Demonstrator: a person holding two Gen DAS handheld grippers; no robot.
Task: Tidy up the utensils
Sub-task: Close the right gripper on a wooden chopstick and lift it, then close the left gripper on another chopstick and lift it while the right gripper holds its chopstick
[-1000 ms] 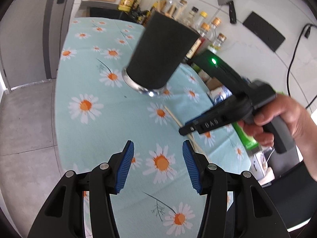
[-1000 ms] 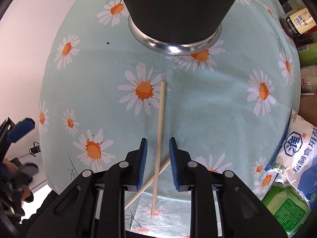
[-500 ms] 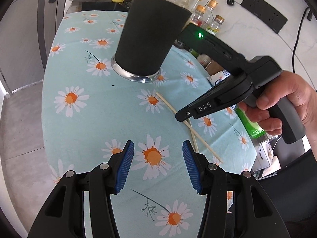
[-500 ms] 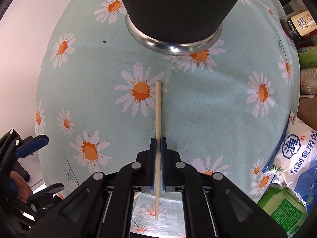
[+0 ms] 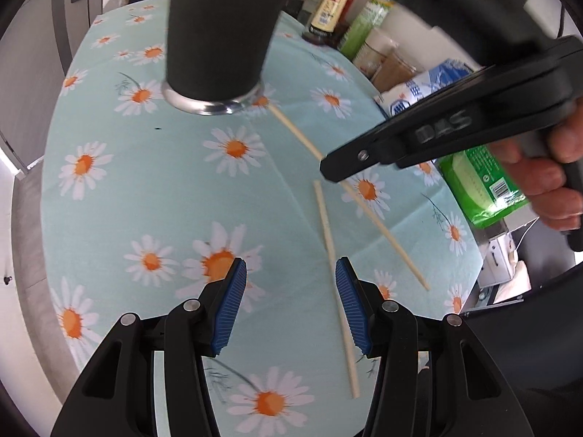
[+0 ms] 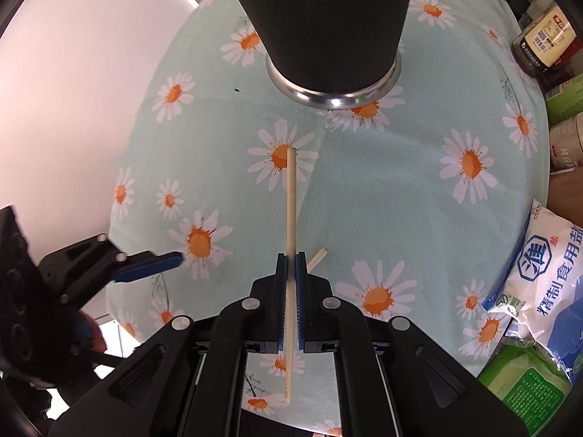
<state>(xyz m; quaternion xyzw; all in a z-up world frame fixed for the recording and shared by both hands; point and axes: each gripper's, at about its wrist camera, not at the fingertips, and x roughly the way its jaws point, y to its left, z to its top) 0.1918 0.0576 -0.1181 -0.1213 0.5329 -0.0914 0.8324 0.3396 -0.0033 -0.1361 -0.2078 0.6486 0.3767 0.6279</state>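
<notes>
Right wrist view: right gripper (image 6: 290, 266) is clamped on one chopstick (image 6: 290, 200), its tip aimed at the black holder (image 6: 320, 18).
To finish well, I judge it should lift clear and tilt the tip up over the rim. Left gripper (image 5: 288, 302) hangs wide and empty beside the second chopstick (image 5: 329, 244) on the daisy cloth (image 5: 145, 182). The holder's mouth is cut off in both views.

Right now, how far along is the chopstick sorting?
Done: nothing visibly in the black utensil holder. In hand: right gripper shut on one chopstick. Left: second chopstick lies on the daisy tablecloth; left gripper open beside it.
</notes>
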